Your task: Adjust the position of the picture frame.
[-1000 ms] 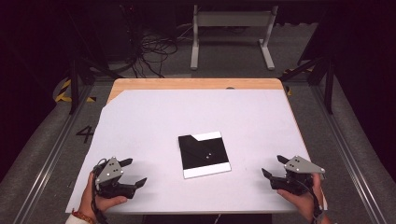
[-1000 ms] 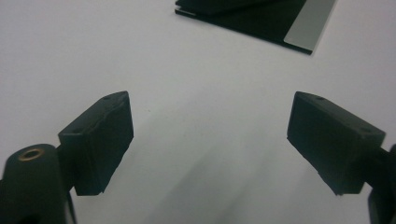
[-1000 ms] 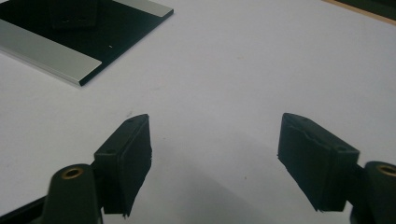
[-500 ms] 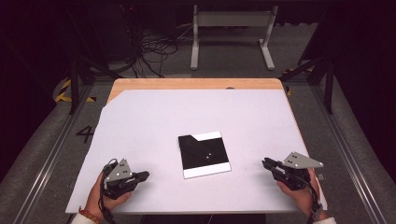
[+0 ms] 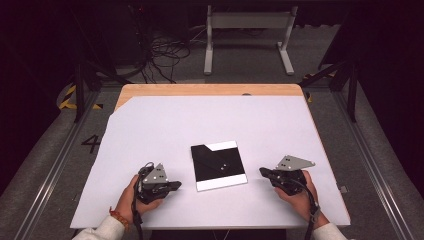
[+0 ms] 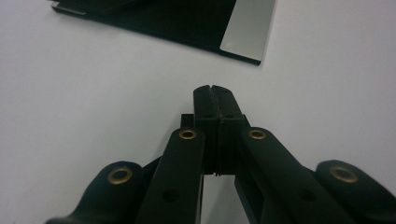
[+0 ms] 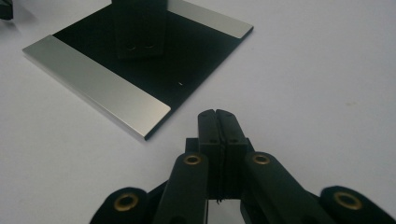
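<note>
A flat black plate [image 5: 218, 166] with silver strips along two edges lies on the white table cover [image 5: 210, 120], a little in front of the middle. On it sits a black piece [image 7: 140, 28] with two small holes. My left gripper [image 5: 176, 185] rests low at the plate's left and points at it, a short gap away. Its jaws have just closed on nothing and are shut [image 6: 215, 88], with the plate's corner [image 6: 245, 39] ahead. My right gripper [image 5: 263, 172] faces the plate's right side. It has likewise just closed on nothing and is shut [image 7: 217, 113], short of the plate [image 7: 196, 46].
A bare wooden strip [image 5: 210, 90] runs along the table's far edge. Beyond it on the floor are a tangle of cables [image 5: 160, 50] and a grey metal stand [image 5: 247, 20]. Rails flank both sides, and a floor mark "4" [image 5: 92, 144] lies at the left.
Both grippers' jaws stood open a second ago and are now shut. Both hands have slid inward toward the plate, the left one rightward and the right one leftward.
</note>
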Demonstrator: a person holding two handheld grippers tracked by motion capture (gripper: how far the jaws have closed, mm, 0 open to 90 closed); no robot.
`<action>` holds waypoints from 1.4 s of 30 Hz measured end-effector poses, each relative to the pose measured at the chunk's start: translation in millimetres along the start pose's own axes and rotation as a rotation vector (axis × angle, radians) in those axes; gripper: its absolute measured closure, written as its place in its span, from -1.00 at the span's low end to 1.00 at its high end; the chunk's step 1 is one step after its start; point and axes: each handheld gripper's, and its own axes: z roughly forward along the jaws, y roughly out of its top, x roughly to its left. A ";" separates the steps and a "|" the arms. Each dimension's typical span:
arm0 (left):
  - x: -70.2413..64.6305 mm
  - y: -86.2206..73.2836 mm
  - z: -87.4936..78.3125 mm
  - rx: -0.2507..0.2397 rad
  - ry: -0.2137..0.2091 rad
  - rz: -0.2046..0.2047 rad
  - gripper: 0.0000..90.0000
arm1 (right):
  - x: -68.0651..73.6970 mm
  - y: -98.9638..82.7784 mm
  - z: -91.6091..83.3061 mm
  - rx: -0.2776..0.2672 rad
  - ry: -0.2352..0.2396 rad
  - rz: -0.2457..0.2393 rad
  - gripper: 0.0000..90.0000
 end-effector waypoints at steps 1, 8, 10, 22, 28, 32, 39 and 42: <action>-0.1 1.4 1.7 0.000 -0.004 0.005 0.99 | 2.0 1.6 2.8 0.004 0.002 -0.006 1.00; 0.5 6.3 12.6 0.021 -0.049 -0.002 0.99 | 7.6 9.0 19.6 0.025 0.019 -0.017 1.00; 1.0 7.2 13.4 0.021 -0.058 0.004 0.99 | 7.5 10.7 22.7 0.027 0.017 -0.011 1.00; 1.8 11.5 22.2 0.010 -0.117 0.006 1.00 | 3.0 11.7 30.5 0.052 -0.002 0.020 1.00; 0.4 12.7 23.6 0.010 -0.112 0.011 1.00 | 3.5 10.7 35.9 0.076 -0.004 0.015 1.00; 1.0 14.2 26.3 0.003 -0.129 0.004 0.99 | 2.4 11.2 36.9 0.075 -0.005 0.018 1.00; 0.6 20.4 32.0 0.006 -0.142 0.014 0.99 | 5.9 16.2 43.5 0.079 0.008 0.006 1.00; -0.2 23.1 34.4 0.009 -0.149 0.021 0.99 | 5.2 17.2 44.4 0.082 0.013 0.008 1.00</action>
